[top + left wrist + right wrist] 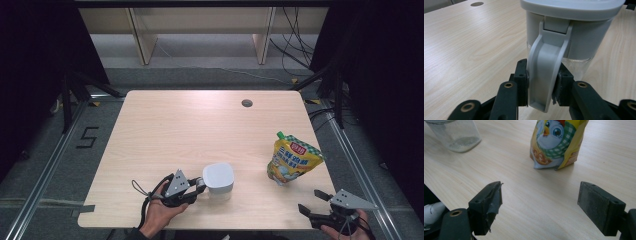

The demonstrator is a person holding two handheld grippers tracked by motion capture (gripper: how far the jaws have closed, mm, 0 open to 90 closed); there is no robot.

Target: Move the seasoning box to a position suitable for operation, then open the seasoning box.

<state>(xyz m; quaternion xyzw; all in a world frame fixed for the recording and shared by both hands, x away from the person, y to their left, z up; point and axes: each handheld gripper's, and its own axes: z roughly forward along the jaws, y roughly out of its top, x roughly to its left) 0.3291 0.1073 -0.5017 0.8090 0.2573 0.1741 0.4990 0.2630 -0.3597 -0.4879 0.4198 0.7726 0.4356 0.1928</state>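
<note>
Pale wood worktop (165, 130), with a small round hole (247, 103) near the far edge, right of centre.

Near the front edge, left of centre: a clear jug (218, 180) with a grey lid, standing upright on the worktop. Grey handle (546, 75) on its side, hanging down from a hinge-like tab under the lid. Some pale residue or grains at the bottom of the clear body, seen from the right gripper view (456, 135).

Left gripper (197, 186) just left of the jug, held in the person's left hand (160, 212), cable looped beside it. Jaws closed on the jug's handle, one black pad pressing each side of it; close up, left gripper (541, 85) clamping the lower part of the handle, frayed padding on the right pad.

To the right, near the worktop's right edge: a yellow stand-up pouch (292, 160) with a green cap at the top corner, upright and leaning slightly. Cartoon penguin in a green checked scarf printed on it (556, 142). Well apart from the jug.

Right gripper (312, 202) at the front right corner, in the person's right hand (345, 232), near the pouch but not touching it. Jaws spread wide, holding nothing; right gripper (540, 202) pointing toward the pouch, bare worktop between the pads, torn padding on the left pad.
</note>
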